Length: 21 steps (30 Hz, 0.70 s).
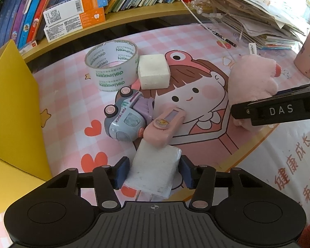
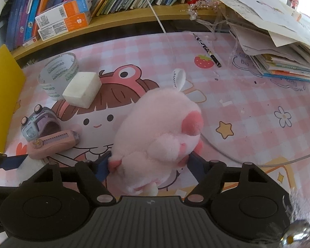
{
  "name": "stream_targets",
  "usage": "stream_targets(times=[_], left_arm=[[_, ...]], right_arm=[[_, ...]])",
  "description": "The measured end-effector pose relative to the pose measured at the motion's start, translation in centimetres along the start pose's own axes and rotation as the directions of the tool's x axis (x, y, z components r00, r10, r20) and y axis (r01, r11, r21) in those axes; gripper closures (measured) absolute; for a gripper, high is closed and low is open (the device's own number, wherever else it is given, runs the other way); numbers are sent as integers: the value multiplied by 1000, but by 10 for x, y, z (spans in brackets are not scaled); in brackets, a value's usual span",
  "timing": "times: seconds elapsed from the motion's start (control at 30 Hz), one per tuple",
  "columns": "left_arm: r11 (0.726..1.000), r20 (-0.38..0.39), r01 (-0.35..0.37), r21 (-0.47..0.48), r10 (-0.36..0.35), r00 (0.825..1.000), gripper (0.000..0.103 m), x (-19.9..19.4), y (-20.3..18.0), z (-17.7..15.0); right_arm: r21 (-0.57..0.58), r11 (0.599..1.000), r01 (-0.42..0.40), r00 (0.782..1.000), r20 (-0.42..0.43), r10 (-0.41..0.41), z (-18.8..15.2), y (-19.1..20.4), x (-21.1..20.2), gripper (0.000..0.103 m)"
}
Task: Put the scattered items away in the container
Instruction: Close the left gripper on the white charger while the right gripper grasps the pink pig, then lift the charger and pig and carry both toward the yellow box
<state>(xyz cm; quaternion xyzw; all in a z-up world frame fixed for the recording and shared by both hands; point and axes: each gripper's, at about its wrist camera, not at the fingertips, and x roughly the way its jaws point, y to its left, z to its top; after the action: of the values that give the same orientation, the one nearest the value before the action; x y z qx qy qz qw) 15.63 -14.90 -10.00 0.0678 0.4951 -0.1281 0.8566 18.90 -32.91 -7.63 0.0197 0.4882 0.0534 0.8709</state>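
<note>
Left tool (image 1: 153, 171) low over worktop (image 1: 68, 95), its 2 pads either side of a white charger block (image 1: 155, 169), touching or nearly so; grip not certain. Block's long axis runs away from the camera. Right tool (image 2: 149, 165) closed against a pink plush toy (image 2: 157, 136). Yellow container (image 1: 12, 103) at left edge. Bookshelf (image 1: 117, 14) behind. Loose on the pink checked mat: tape roll (image 1: 111, 66), white sponge (image 1: 154, 71), toy truck (image 1: 126, 117), pink cutter (image 1: 165, 127) lying diagonally.

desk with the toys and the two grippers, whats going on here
A person is tidying a desk with two handheld grippers. The left gripper straddles a white block, its fingers not clearly touching it. The right gripper grips a pink plush toy. Tape roll, toy truck and yellow box wait nearby.
</note>
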Motion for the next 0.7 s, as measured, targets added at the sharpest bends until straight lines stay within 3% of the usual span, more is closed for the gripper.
stream_targets(times=[0.23, 0.43, 0.7], left_arm=[[1000, 5, 25, -17, -25, 1000, 56, -10, 0, -6], [997, 23, 22, -69, -21, 1000, 57, -26, 8, -14], [997, 68, 23, -74, -18, 998, 57, -48, 5, -22]], right_arm=[[-4, 999, -48, 999, 13, 48, -4, 1, -11, 37], [26, 992, -127, 992, -15, 127, -13, 4, -22, 38], [17, 988, -156, 988, 8, 156, -21, 11, -42, 38]])
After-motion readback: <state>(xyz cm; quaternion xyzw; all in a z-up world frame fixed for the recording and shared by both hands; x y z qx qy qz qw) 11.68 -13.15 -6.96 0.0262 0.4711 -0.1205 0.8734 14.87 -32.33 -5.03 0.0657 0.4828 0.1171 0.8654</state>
